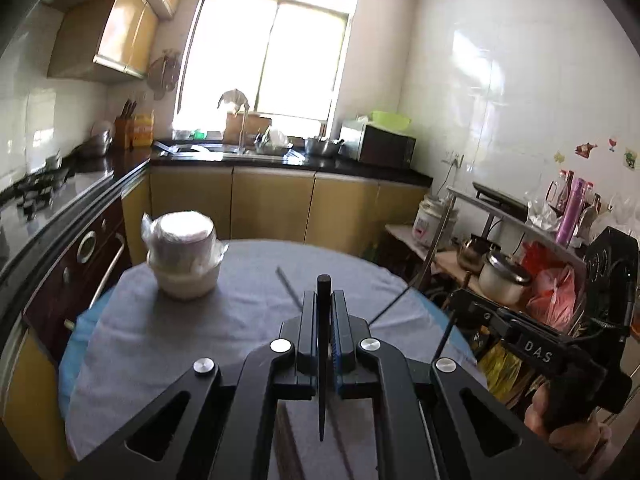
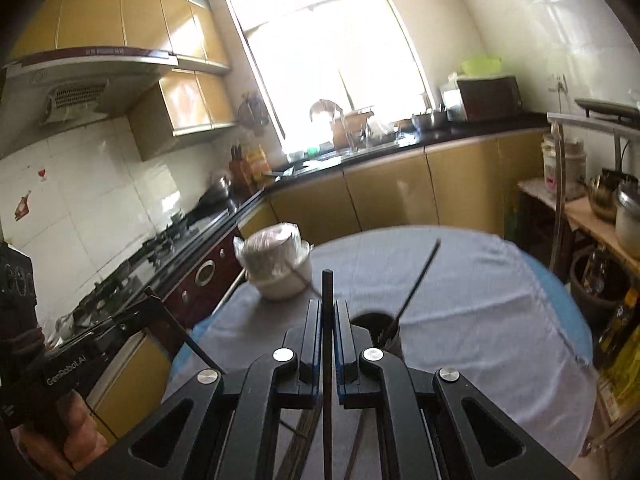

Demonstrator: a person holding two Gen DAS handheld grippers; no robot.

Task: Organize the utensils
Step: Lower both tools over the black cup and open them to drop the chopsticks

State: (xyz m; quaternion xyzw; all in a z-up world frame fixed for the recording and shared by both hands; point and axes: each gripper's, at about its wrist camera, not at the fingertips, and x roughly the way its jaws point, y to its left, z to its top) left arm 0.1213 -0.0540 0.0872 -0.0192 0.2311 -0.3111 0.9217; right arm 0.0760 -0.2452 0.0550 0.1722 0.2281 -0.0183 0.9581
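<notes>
My left gripper (image 1: 324, 298) is shut on a black chopstick (image 1: 322, 360) that stands upright between its jaws. My right gripper (image 2: 328, 306) is likewise shut on a black chopstick (image 2: 327, 336). Both hang above a round table (image 1: 160, 340) under a grey cloth. In the right wrist view a dark cup (image 2: 374, 326) on the table holds a chopstick (image 2: 418, 280) leaning up and right. Another chopstick (image 1: 289, 286) lies loose on the cloth. More chopsticks (image 2: 304, 428) lie under my right gripper. Each view shows the other gripper at its edge, in a hand.
White stacked bowls wrapped in plastic (image 1: 182, 258) stand at the table's far left. Beyond the table's left edge runs a stove and oven (image 1: 80, 248). A shelf with pots and bags (image 1: 504, 276) crowds the right side, with bottles (image 2: 620, 328) by the table's edge.
</notes>
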